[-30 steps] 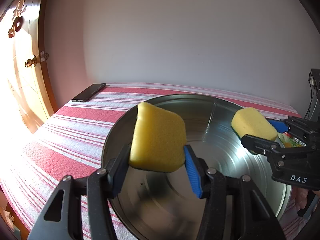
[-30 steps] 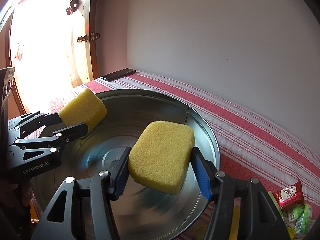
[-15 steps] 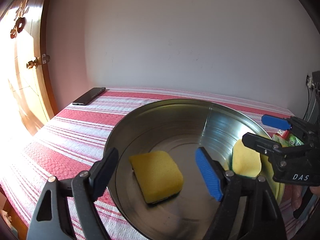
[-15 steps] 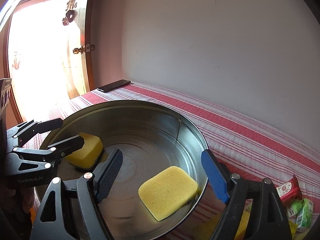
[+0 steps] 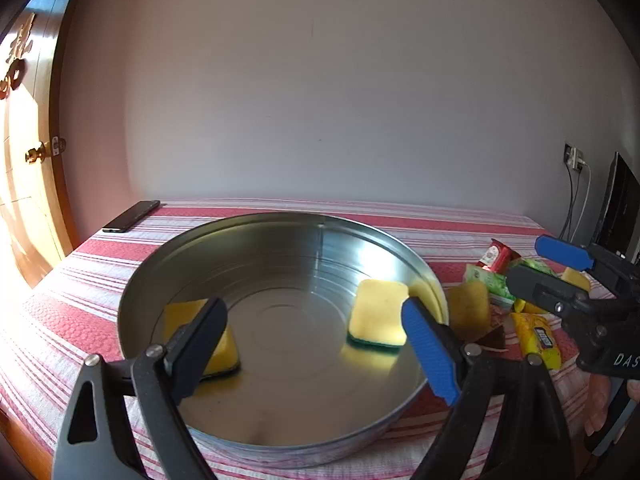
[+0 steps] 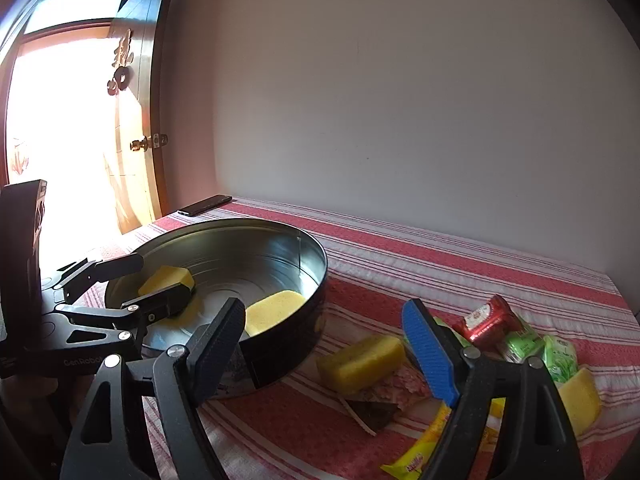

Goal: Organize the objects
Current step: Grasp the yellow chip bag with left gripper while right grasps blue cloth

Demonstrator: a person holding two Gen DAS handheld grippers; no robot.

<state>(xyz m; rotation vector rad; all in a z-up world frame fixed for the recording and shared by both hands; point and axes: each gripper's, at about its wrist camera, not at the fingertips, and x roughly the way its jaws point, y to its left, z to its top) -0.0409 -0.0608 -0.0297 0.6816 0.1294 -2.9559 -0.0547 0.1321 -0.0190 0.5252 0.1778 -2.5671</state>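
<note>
Two yellow rectangular sponges lie flat in the round shallow metal pan (image 5: 276,436) on the red-and-white striped worktop (image 6: 460,252): the left sponge (image 5: 180,314) near the pan's left wall, the right sponge (image 5: 378,312) near its right wall. The left gripper (image 5: 316,344) has just been opening its jaws and stands released, gripping nothing, with its black finger in front of the left sponge. The right gripper (image 6: 322,334), jaws wide and empty, points at a third yellow sponge (image 6: 360,362) lying outside the pan beside a heap of red, green and yellow snack packets (image 6: 516,340).
</note>
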